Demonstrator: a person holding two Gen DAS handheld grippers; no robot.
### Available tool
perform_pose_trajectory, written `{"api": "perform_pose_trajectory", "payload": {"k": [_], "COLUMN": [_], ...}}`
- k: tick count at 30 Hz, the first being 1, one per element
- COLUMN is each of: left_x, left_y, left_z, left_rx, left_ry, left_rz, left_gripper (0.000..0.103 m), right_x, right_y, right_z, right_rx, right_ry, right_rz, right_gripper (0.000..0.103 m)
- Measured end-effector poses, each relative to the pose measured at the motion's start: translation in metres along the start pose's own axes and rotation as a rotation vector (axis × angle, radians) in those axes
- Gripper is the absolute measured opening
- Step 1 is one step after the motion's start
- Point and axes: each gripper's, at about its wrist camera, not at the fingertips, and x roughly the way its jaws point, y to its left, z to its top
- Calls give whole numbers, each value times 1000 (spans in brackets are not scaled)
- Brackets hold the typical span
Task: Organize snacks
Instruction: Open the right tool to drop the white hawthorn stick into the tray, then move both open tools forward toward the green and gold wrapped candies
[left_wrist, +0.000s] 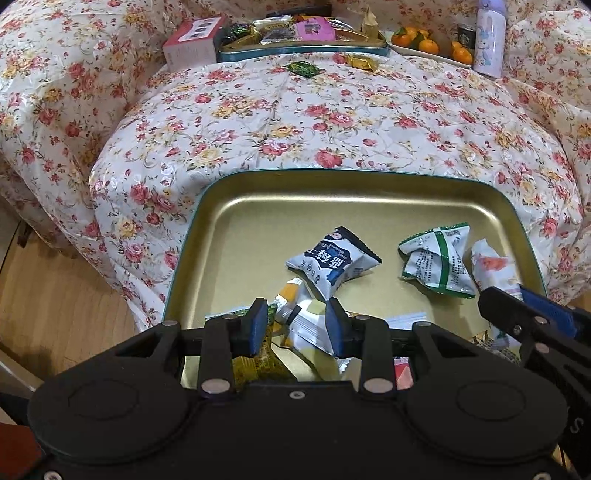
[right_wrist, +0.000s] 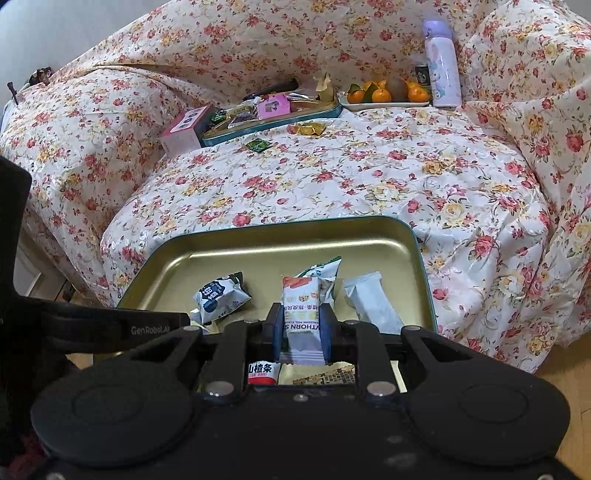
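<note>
A gold tin tray (left_wrist: 332, 173) (right_wrist: 277, 225) with a teal rim lies on the flowered cover and holds several snack packets. My left gripper (left_wrist: 297, 326) points down into it, shut on a white-and-yellow packet (left_wrist: 308, 328). Just beyond lie a blue-and-white packet (left_wrist: 332, 262) (right_wrist: 221, 295) and a green-and-white packet (left_wrist: 439, 262) (right_wrist: 321, 267). My right gripper (right_wrist: 301, 332) is shut on a white packet with an orange top (right_wrist: 300, 302) (left_wrist: 491, 266), held upright over the tray's near right part. A plain white packet (right_wrist: 373, 302) lies to its right.
At the back stand a second tin (left_wrist: 303, 50) (right_wrist: 266, 125) full of snacks, a pink box (left_wrist: 192, 40), a plate of oranges (left_wrist: 428, 44) (right_wrist: 384, 94) and a lilac bottle (left_wrist: 489, 40) (right_wrist: 441, 62). A green candy (left_wrist: 303, 68) and a gold candy (left_wrist: 362, 62) lie loose. Wooden floor (left_wrist: 55, 295) at left.
</note>
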Motion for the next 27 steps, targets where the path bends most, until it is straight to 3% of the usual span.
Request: {"api": "perform_pose_trajectory", "payload": {"k": [27], "left_x": [3], "left_y": [-5], "left_z": [-2], "left_rx": [29], "left_ry": [23], "left_rz": [-4], "left_gripper": [43], "right_x": [-1], "right_y": [-1], "right_z": [0], "right_rx": [-10], "right_ry": [-3], "right_rz": [-11], "right_gripper": [25]}}
